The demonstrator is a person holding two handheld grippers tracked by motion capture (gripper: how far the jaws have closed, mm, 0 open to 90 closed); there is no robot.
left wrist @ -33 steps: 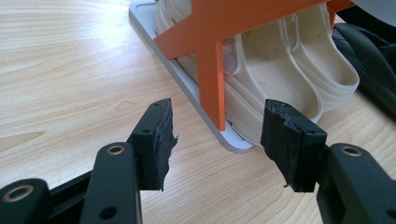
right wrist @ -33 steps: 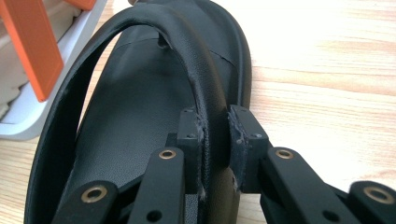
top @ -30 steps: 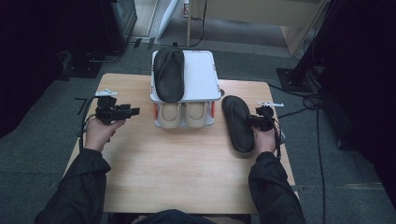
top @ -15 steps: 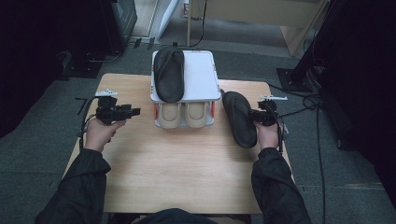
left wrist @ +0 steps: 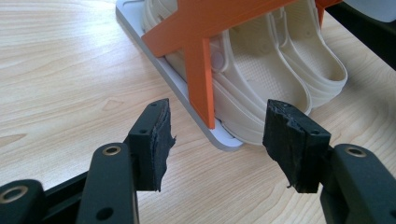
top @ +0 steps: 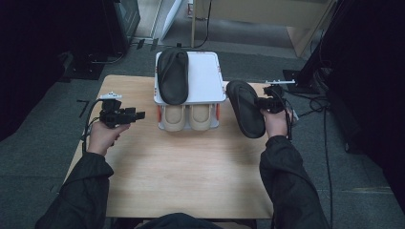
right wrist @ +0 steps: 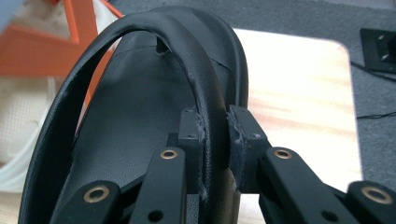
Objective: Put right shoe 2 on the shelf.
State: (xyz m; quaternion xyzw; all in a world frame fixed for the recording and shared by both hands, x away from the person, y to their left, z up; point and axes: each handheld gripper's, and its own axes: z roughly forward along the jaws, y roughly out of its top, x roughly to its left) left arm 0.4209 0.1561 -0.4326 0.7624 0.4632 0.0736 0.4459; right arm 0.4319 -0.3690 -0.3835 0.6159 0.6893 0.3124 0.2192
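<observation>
Black slipper (top: 245,109) in the high view hangs off the right gripper (top: 267,102), just right of the white shoe rack (top: 205,78) and apart from it, above the wooden table (top: 191,167). 2nd black slipper (top: 173,75) lies on the rack top; beige pair (top: 187,117) sits on the shelf underneath. Left gripper (top: 138,115) hovers left of the rack, w/ nothing in it.

Left gripper view: jaws spread wide, just been opening, bare table between them; rack's orange brace (left wrist: 201,79) and beige pair (left wrist: 280,70) lie beyond.

Right gripper view: jaws clenched on the slipper's strap (right wrist: 205,98), pads either side of it, sole to the left.
</observation>
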